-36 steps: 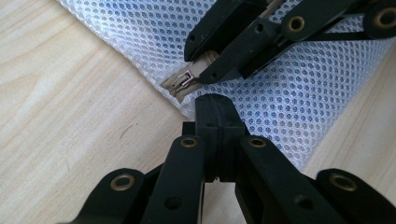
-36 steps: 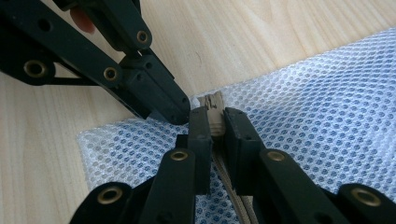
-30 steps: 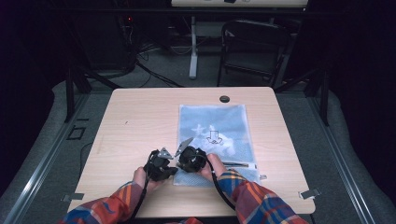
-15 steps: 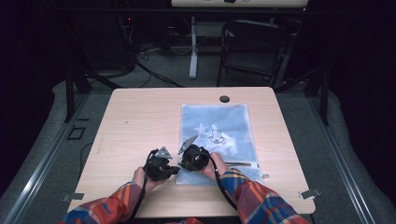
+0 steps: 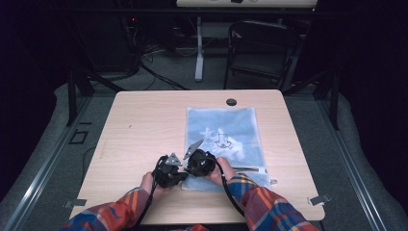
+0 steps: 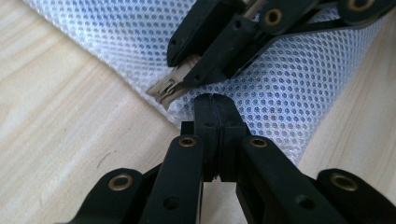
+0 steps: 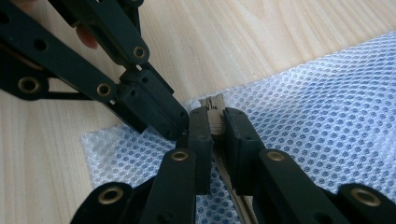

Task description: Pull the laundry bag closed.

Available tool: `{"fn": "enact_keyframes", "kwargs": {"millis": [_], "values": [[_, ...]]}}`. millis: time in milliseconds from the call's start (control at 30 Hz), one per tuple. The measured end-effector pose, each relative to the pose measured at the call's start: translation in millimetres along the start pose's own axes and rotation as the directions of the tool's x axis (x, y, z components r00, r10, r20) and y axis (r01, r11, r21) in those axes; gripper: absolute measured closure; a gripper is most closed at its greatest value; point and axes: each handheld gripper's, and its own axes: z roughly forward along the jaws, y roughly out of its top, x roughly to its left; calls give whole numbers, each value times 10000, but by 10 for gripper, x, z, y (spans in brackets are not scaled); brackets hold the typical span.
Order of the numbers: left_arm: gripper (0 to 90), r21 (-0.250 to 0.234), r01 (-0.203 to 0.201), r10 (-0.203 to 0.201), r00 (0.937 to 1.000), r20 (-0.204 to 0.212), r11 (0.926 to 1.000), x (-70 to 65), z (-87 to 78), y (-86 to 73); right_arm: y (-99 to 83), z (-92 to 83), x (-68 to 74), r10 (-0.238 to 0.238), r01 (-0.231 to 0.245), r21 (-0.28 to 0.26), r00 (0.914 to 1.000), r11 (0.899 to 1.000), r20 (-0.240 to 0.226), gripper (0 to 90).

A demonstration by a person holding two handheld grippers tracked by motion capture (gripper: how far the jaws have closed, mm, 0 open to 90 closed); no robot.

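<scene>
We see the mesh bag [image 5: 226, 139] flat on the table [image 5: 139, 125], its near corner between both grippers. Right gripper [image 7: 215, 122] jaws clamp the beige zipper end [image 7: 214, 108] — left gripper [image 6: 215, 105] jaws pinch the mesh edge just beside it.

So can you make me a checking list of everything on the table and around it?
Surface: pale wooden table, with a dark round hole near its far edge.
Job's things: white mesh zip bag lying flat; its beige zipper pull sits at the near corner.
Clutter: nothing seen.
Grippers: right gripper shut on the zipper pull; left gripper shut, pinching the bag's corner edge right beside it.
Cables: one black cable trails from the right gripper along the sleeve; more cables lie on the floor beyond.
Surroundings: dark room, a black chair and a white stand behind the table.
</scene>
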Motion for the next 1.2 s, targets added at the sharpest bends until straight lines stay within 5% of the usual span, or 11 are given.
{"fn": "enact_keyframes", "kwargs": {"millis": [533,933,1200], "values": [[899,-24,164,-164,9997,-196,9999,-31,1,-3,-75,-73,-9,-193,191,172,9998,9997,96,824],[890,6,405,-405,9991,116,9992,17,-19,9,-92,-92,-24,-106,104,305,9999,9995,63,822],[856,-801,1010,-1035,9942,-283,9917,171,-100,27,-80,-65,-21,7,-8,217,10000,9998,14,822]]}}
